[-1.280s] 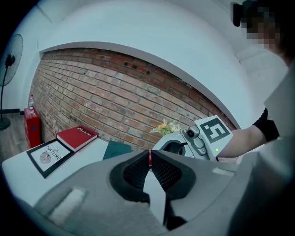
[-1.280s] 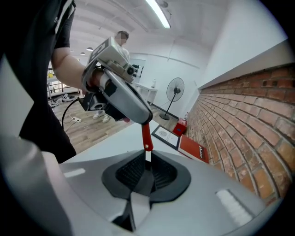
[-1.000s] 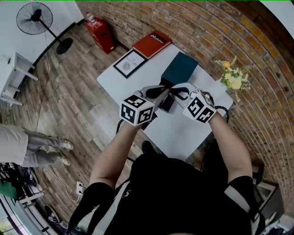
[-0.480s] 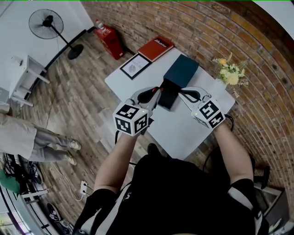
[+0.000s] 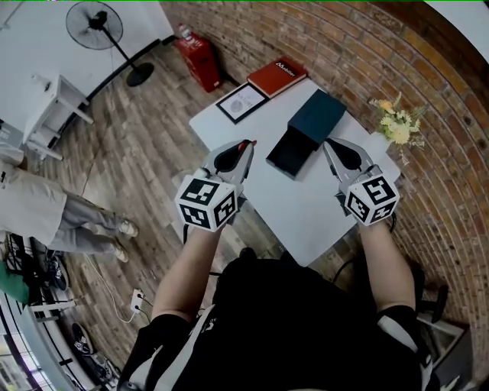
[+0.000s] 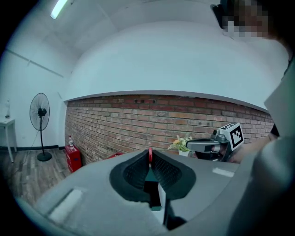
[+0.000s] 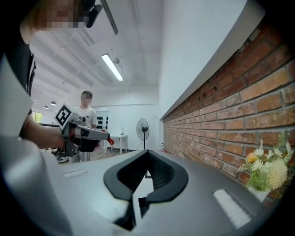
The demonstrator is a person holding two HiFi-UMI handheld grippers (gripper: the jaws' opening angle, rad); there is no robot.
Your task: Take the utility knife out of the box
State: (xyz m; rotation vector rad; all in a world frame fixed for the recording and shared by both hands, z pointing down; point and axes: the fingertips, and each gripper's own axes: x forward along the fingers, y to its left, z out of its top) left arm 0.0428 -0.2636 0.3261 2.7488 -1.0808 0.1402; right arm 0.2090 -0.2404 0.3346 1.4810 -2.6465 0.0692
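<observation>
Utility knife (image 6: 150,183) lengthwise in left claw (image 5: 244,147), red tip forward

— What do we see around us?

— We see a red brick wall (image 5: 359,46) along the far and right sides. A wood-plank floor (image 5: 145,145) spreads out to the left.

— And what furniture do we have?

— We have a white table (image 5: 306,206) standing close to the brick wall. A black standing fan (image 5: 98,17) is at the far left by a white wall (image 5: 30,46), with a small white side table (image 5: 61,103) nearer, to its left.

— What about light?

— We make out a long ceiling strip light (image 7: 113,67), lit.
</observation>
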